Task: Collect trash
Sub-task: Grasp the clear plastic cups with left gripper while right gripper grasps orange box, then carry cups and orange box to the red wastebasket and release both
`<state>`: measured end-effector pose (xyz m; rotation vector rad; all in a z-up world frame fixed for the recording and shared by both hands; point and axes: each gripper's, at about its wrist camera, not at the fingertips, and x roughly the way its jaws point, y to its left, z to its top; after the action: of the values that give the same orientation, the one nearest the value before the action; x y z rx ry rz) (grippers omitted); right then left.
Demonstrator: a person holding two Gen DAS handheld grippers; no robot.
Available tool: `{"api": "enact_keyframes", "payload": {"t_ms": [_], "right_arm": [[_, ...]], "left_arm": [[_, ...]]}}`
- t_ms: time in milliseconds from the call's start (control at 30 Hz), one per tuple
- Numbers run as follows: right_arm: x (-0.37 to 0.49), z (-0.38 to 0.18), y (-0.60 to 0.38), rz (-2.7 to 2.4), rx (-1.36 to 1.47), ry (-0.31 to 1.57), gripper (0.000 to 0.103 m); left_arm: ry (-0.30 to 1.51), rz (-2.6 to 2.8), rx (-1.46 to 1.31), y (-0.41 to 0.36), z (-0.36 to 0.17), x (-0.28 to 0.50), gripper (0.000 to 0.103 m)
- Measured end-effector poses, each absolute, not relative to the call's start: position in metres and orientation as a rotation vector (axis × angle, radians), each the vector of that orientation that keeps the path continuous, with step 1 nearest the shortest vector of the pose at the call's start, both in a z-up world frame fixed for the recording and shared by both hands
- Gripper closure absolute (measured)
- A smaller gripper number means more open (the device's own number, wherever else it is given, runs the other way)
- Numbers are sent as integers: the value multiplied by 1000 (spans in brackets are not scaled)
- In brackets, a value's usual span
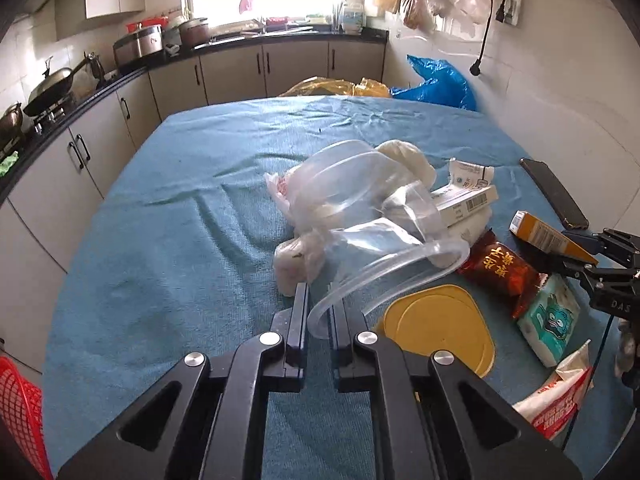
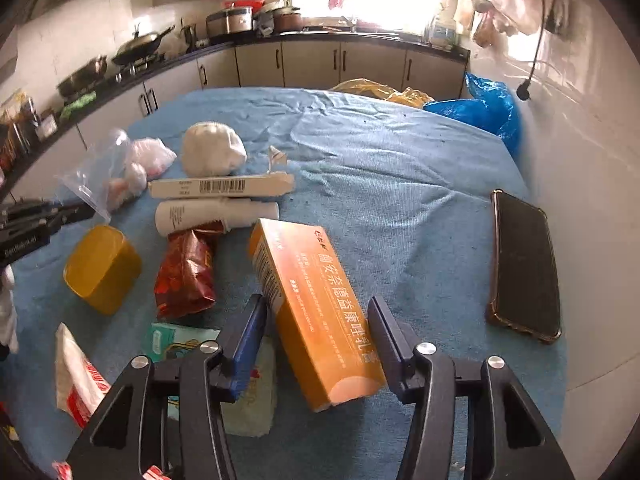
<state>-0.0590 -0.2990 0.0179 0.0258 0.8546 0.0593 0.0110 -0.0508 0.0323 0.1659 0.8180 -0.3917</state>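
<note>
left gripper [image 1: 318, 308]: jaws nearly closed, pinching the rolled edge of a clear plastic bag [image 1: 372, 216]. the bag is open toward the camera and lies on the blue cloth [image 1: 168, 208], with white crumpled wads inside and around it.

right gripper [image 2: 316, 320]: jaws set apart on either side of an orange carton [image 2: 316, 312], which is tilted and raised off the cloth. left pad looks to touch the carton; contact on the right pad cannot be told, so whether it is gripped is unclear.

around the bag: yellow lid-topped tub [image 1: 436, 328] just right of the left gripper, touching the bag rim in the left wrist view. red snack wrapper [image 2: 186, 272] next to the tub. white tube [image 2: 216, 214] and a white barcoded box [image 2: 220, 188] lie side by side beyond the wrapper. white crumpled ball [image 2: 212, 148] farther back. teal tissue pack [image 1: 550, 320] and a red-and-white packet [image 2: 80, 380] near the table edge. black phone [image 2: 524, 264] lies well apart from the trash, toward the wall.

the tub and wrapper lie between the two grippers.

surface: wrinkled blue cloth over a table. room: kitchen, cabinets [image 1: 232, 68] under a dark counter with pots and a wok [image 1: 52, 84], bright window, blue plastic bag [image 2: 484, 108] and a yellow one [image 2: 376, 90] past the far edge. red basket [image 1: 22, 400] at lower left.
</note>
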Motion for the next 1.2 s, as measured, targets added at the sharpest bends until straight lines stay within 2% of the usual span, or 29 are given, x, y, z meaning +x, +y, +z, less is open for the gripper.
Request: {"api": "enact_keyframes", "payload": {"t_ms": [33,133,200,767,1200], "right_arm": [[-62,19,-300,61,42,850,53],[-71,28,-303,42,62,824,73],[-77,36,-306,51,106,816,78],[-132,76,-276,53,128,747,78],[-127,92,-173,264,102,743,78]], "left_arm": [[814,-394,164,-50,34,9,95],[794,-395,139,-43,43,-3,95],[783,-396,116,-36,49,-11,95],[742,-303,-94,61,80,-86,95],[743,-97,-309,186,68,-127,95]]}}
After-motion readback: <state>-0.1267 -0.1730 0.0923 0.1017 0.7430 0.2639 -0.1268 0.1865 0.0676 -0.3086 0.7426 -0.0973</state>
